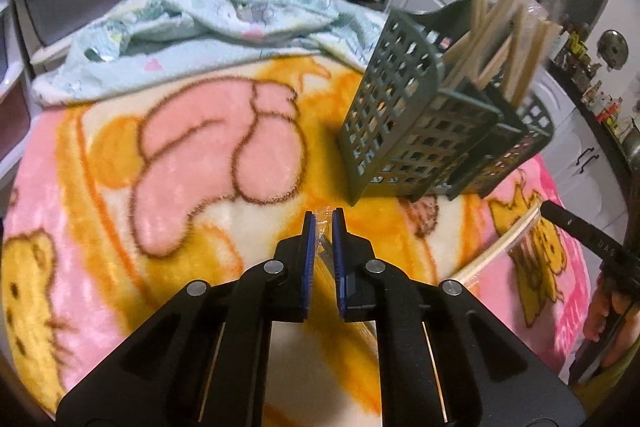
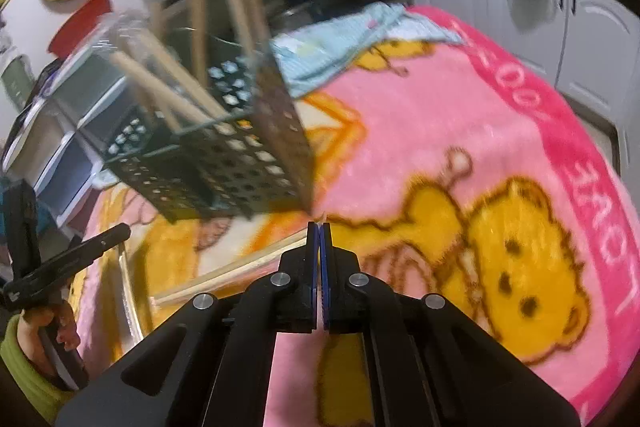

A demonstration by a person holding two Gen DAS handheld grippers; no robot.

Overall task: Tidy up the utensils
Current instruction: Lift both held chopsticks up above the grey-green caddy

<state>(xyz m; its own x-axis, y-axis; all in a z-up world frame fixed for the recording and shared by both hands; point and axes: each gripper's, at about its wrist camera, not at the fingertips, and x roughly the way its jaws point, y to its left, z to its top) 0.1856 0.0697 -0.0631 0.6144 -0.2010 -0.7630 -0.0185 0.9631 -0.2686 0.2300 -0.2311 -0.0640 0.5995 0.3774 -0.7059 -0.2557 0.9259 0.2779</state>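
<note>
A: What is gripped by the left hand-held gripper [image 1: 323,223]?
B: A plastic-wrapped chopstick pair [image 1: 322,247] is clamped between its pads.
A: And the right hand-held gripper [image 2: 319,231]?
B: It is closed on a wrapper edge. The green utensil basket [image 1: 432,131] is seen on the blanket [image 1: 168,155], toward its far edge.

basket [image 2: 224,151]: motion-blurred | wrapped chopsticks [image 1: 325,247]: lower part hidden behind left claw [image 1: 322,227] | shelf items: unreadable
</note>
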